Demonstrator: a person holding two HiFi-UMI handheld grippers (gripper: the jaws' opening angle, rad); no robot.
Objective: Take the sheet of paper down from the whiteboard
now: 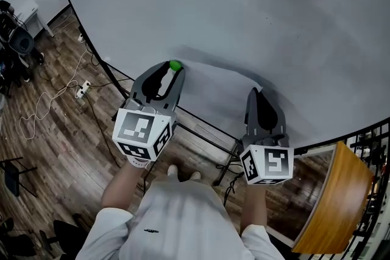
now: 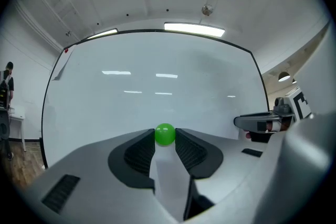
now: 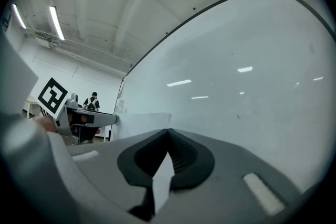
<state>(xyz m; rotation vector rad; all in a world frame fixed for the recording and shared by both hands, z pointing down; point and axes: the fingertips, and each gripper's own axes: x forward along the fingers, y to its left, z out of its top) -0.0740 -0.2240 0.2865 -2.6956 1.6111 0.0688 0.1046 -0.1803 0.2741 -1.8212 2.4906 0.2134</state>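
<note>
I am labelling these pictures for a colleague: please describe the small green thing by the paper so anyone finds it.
Start from the large whiteboard; a white sheet of paper is on its lower part. At the sheet's top left corner sits the green ball, clamped between the tips of the left gripper. It is the only coloured thing on the board.

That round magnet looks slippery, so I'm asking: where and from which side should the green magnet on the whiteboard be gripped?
Grip the green magnet across its middle, one pad on each side, coming straight at the whiteboard. It is a ball standing proud of the flat board, so only its sides offer a hold. The left gripper sits that way now, ribbed pads against it.
</note>
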